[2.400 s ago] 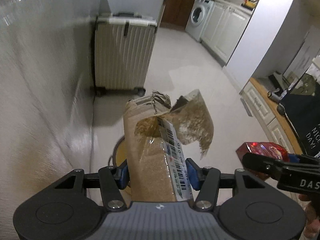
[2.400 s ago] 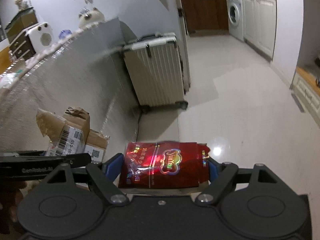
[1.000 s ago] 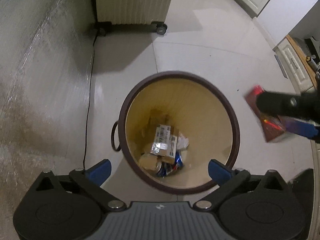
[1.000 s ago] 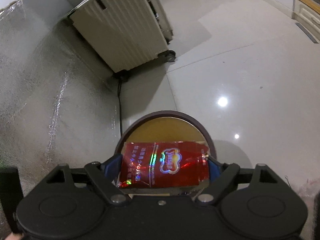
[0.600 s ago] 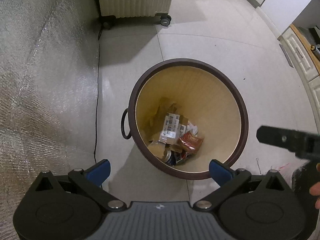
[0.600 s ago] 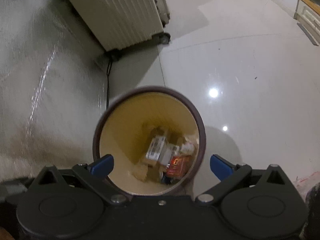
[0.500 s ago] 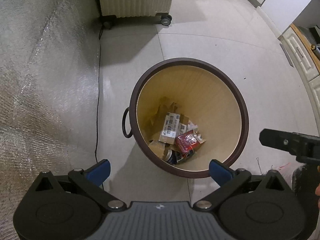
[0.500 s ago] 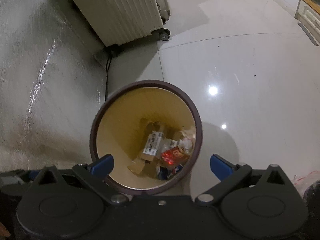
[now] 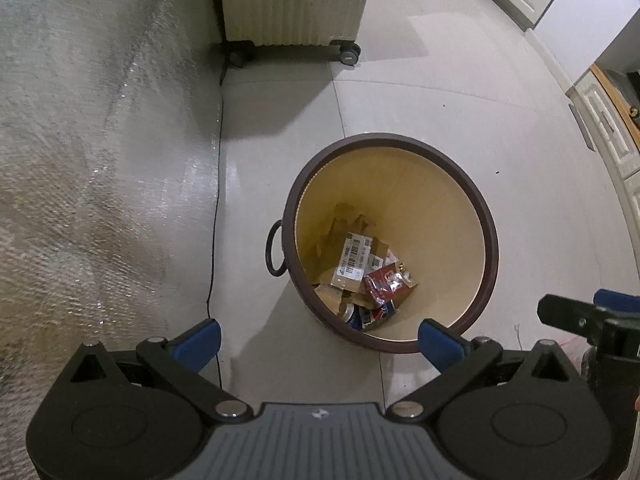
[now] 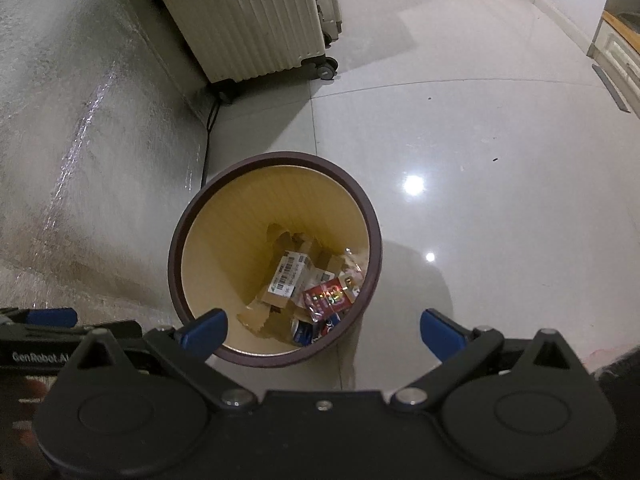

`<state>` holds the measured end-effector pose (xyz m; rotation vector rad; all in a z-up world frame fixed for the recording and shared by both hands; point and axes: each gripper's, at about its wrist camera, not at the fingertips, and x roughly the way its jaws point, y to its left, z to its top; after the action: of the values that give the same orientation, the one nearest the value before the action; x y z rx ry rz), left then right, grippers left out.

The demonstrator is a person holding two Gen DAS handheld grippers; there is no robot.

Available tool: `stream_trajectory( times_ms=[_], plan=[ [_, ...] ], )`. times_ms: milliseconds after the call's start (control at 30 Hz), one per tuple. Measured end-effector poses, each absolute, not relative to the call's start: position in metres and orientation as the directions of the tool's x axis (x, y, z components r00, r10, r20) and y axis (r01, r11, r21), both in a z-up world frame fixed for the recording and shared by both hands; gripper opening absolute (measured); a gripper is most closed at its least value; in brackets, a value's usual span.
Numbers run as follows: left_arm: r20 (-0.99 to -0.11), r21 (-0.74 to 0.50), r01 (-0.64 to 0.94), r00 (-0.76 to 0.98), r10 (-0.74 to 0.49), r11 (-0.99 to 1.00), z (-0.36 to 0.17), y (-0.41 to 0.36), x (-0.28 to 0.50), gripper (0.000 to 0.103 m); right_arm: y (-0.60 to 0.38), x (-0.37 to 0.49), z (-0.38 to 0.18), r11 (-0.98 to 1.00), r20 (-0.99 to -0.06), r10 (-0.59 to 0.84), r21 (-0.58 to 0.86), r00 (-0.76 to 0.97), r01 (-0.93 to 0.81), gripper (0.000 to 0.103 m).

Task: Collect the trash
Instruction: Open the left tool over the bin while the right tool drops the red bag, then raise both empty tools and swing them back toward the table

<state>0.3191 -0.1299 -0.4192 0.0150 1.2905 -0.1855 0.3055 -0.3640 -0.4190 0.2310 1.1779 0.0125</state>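
Over brown bin (image 9: 490, 240), on tiled floor: left gripper (image 9: 320, 334), right gripper (image 10: 323, 328), jaws wide, nothing between. Down in bin: red wrapper (image 10: 329, 295) beside labelled cardboard (image 10: 289, 278).

Glossy pale tiled floor (image 10: 460, 128) carrying a round brown-rimmed waste bin (image 10: 372, 216), near; ribbed cream wheeled suitcase (image 10: 248, 16), far.

"GenRobot.AI" on left gripper (image 10: 38, 334)

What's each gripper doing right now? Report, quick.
Left gripper: open, holding nothing, above the bin.
Right gripper: open, holding nothing, above the same bin.
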Motion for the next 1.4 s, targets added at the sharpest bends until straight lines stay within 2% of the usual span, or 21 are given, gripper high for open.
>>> stream_trajectory(
  times_ms=[800,1400],
  plan=[
    [-0.923,-0.076,0.132,0.367,-0.120,0.988,-0.345,-0.109,0.259,0.103,-0.369,0.249,-0.363,0.986,-0.893,0.070,0.130,0.444,0.107,0.103],
    [-0.877,-0.078,0.171,0.458,-0.149,0.982,-0.267,-0.101,0.194,0.103,-0.371,0.181,-0.287,0.990,-0.850,0.017,0.086,0.527,0.107,0.103]
  ],
)
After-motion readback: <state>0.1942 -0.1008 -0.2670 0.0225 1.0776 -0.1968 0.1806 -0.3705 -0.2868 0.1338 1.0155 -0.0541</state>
